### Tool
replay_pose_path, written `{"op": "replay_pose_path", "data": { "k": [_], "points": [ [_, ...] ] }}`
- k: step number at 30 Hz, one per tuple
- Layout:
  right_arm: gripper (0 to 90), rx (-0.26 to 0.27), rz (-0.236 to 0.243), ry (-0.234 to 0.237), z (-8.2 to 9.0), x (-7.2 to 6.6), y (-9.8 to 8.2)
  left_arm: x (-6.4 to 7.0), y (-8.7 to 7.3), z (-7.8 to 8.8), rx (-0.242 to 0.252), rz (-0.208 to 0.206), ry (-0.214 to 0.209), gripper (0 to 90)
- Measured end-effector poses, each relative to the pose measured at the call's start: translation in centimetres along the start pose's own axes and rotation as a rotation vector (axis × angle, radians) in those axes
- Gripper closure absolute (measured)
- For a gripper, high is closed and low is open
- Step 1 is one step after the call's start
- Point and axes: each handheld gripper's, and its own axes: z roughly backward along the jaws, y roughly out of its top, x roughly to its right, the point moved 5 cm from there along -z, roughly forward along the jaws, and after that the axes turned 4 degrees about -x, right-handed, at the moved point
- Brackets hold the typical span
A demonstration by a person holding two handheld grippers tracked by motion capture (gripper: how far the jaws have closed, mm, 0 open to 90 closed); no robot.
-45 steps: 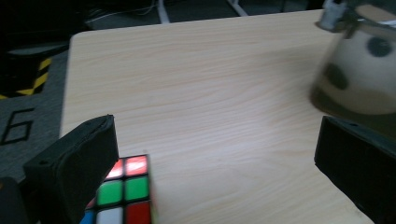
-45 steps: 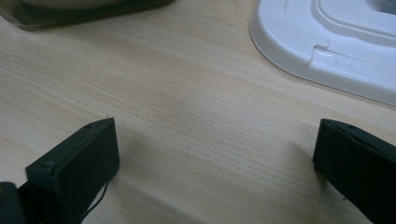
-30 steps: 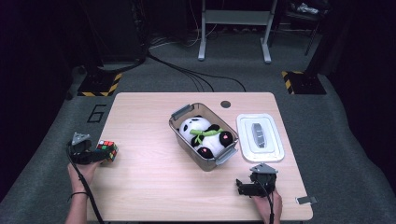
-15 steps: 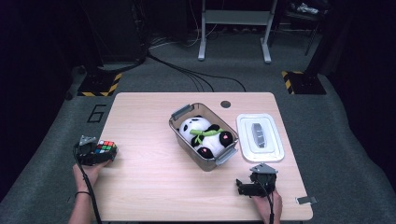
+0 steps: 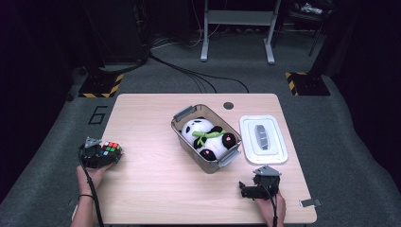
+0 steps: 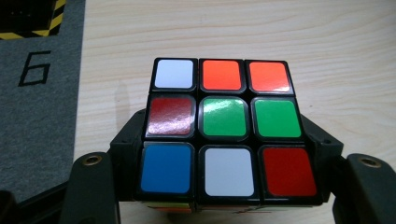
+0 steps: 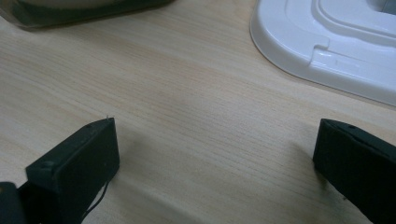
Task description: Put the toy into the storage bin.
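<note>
resting at the lower left of the high view, the left gripper (image 5: 101, 156) is seen with the colourful plastic puzzle cube (image 5: 110, 148) between its black jaws. in the left gripper view the puzzle cube (image 6: 228, 126) is pressed on both sides by the pads, the jaws having just been closing, so the cube is grasped just above the pale wooden table (image 6: 327, 42), near its left edge. at the lower right of the high view the right gripper (image 5: 246, 189) is held low over the table (image 5: 156, 198), its jaws spread apart with nothing between them. farther up, at the centre, a clear plastic tub with grey handles (image 5: 182, 115) is set on the table, and a black-and-white plush panda (image 5: 198, 130) is lain inside it. just to the right of the tub, a white rectangular plastic lid (image 5: 279, 153) is laid flat.
</note>
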Motion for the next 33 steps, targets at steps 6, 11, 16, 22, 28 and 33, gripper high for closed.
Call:
{"op": "replay_pose_path", "data": {
  "k": [6,11,16,22,28,33],
  "points": [
    [0.0,0.000,0.000,0.000,0.0,0.0,0.0,1.6,0.9,0.8,-0.005,-0.029,-0.038,34.0],
    [0.0,0.000,0.000,0.000,0.0,0.0,0.0,3.7,2.3,1.7,-0.004,-0.078,-0.072,34.0],
    [0.0,-0.001,0.000,0.000,0.0,0.0,0.0,6.2,3.9,3.0,0.003,-0.125,-0.101,34.0],
    [0.0,0.001,0.000,0.000,0.0,0.0,0.0,9.4,6.0,4.4,0.020,-0.182,-0.167,34.0],
    [0.0,-0.001,0.000,0.000,0.0,0.0,0.0,13.5,8.8,5.8,0.065,-0.257,-0.236,34.0],
    [0.0,0.000,0.000,0.000,0.0,0.0,0.0,17.1,10.7,6.3,0.090,-0.340,-0.288,34.0]
  ]
}}
